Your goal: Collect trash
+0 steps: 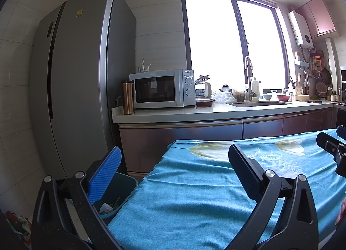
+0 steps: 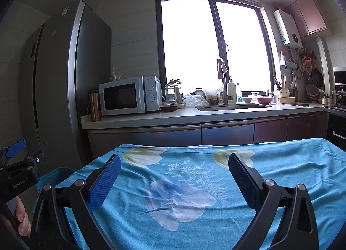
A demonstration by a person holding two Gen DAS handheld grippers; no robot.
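Observation:
My left gripper (image 1: 175, 163) is open and holds nothing. It hovers over the left end of a table covered with a blue flowered cloth (image 1: 194, 195). Its left finger hangs over a teal bin (image 1: 126, 187) on the floor beside the table, with crumpled white trash (image 1: 106, 207) inside. My right gripper (image 2: 175, 170) is also open and empty above the middle of the blue flowered cloth (image 2: 281, 174). The teal bin (image 2: 54, 174) shows at the table's left end, under the left gripper (image 2: 26, 150). No loose trash shows on the cloth.
A tall grey fridge (image 1: 75, 87) stands at left. Beyond the table, a counter (image 1: 216, 111) carries a microwave (image 1: 160, 88), a copper flask (image 1: 128, 97), plastic bags, bowls and a sink. A red bag (image 1: 17, 221) lies on the floor. A hand (image 2: 21, 217) grips the left tool.

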